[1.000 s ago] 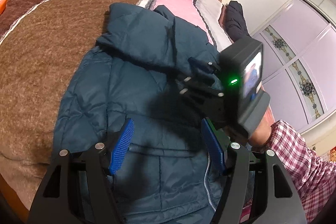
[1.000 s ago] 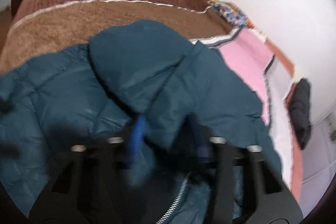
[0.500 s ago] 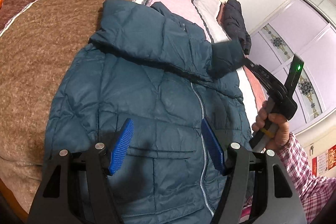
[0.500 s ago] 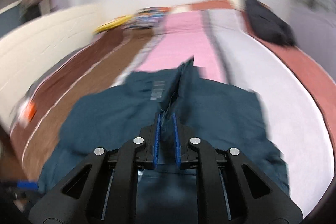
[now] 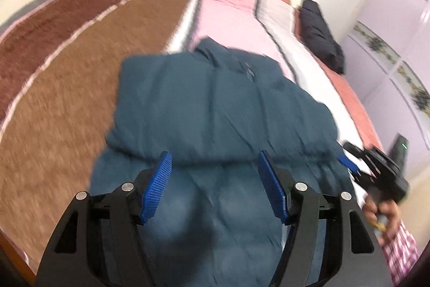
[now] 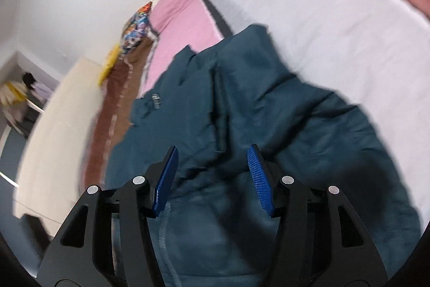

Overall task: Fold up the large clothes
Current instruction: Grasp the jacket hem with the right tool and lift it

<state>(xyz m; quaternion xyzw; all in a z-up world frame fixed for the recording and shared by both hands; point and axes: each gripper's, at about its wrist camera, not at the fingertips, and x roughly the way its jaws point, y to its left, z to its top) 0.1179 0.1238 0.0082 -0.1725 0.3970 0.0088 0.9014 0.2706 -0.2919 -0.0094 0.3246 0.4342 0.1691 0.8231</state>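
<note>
Item, teal padded jacket (image 5: 220,125), flat on the bed (image 5: 67,88): our right gripper (image 6: 212,174) has just spread its jaws, dropping the sleeve it carried rightward; our left gripper (image 5: 215,184) hangs spread and empty above, so we reckon this sleeve placed.

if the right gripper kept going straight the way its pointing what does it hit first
Probably the teal jacket: the right gripper points down at its rumpled fabric, open with nothing between its pads. Depth is unclear.
</note>
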